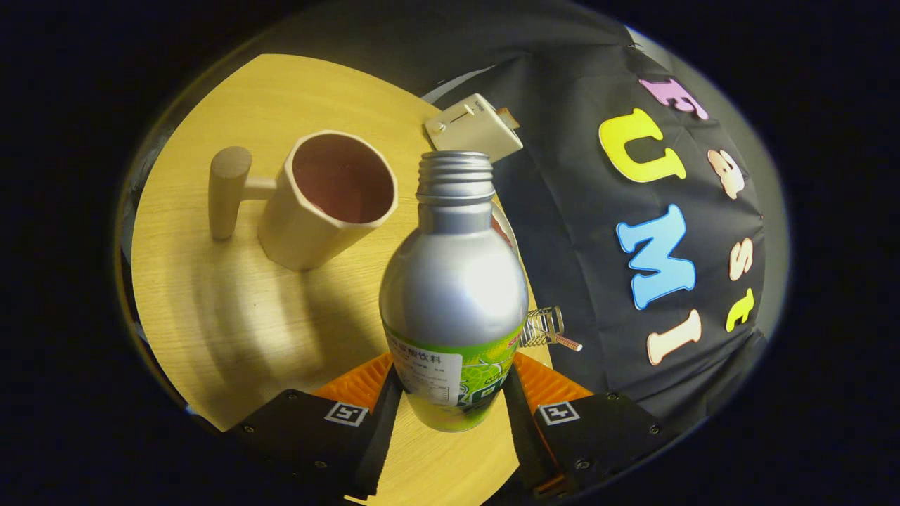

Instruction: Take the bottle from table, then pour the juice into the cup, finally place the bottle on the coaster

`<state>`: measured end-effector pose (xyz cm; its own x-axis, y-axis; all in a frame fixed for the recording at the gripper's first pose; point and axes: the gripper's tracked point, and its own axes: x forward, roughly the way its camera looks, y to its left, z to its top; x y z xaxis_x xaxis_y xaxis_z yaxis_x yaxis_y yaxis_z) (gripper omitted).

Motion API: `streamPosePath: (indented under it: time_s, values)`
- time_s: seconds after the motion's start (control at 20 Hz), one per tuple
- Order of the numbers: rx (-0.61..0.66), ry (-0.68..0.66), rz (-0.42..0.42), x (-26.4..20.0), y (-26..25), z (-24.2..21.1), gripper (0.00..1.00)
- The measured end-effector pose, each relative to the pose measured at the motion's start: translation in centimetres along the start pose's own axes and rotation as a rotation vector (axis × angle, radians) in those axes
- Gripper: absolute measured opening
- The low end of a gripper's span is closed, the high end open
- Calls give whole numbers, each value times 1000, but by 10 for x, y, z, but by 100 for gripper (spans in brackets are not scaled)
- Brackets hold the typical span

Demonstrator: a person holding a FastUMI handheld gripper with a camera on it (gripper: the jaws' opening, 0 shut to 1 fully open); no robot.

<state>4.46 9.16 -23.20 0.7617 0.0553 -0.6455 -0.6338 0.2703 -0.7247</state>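
A silver metal bottle (455, 281) with a green label and an open threaded neck is held between my fingers, lifted above the round wooden table (232, 309). My gripper (452, 393) is shut on its lower body, one finger pressing each side. Beyond the bottle stands a beige faceted wooden cup (330, 200) with a dark inside and a peg-like handle on its far side from the bottle. The bottle's mouth is close beside the cup's rim, apart from it. Just behind the bottle's shoulder peeks the edge of a flat round thing (505, 232), mostly hidden; I cannot tell if it is the coaster.
A cream toaster-like box (472, 128) sits at the table's far edge beyond the bottle's neck. A small wire spring-shaped object (547, 329) lies at the table edge beside the bottle. Black cloth wall stands close behind both.
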Motion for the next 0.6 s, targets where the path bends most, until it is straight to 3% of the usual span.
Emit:
streamPosePath:
  time_s: [0.6]
  values:
    - [-194,122,3,0,2,3,73]
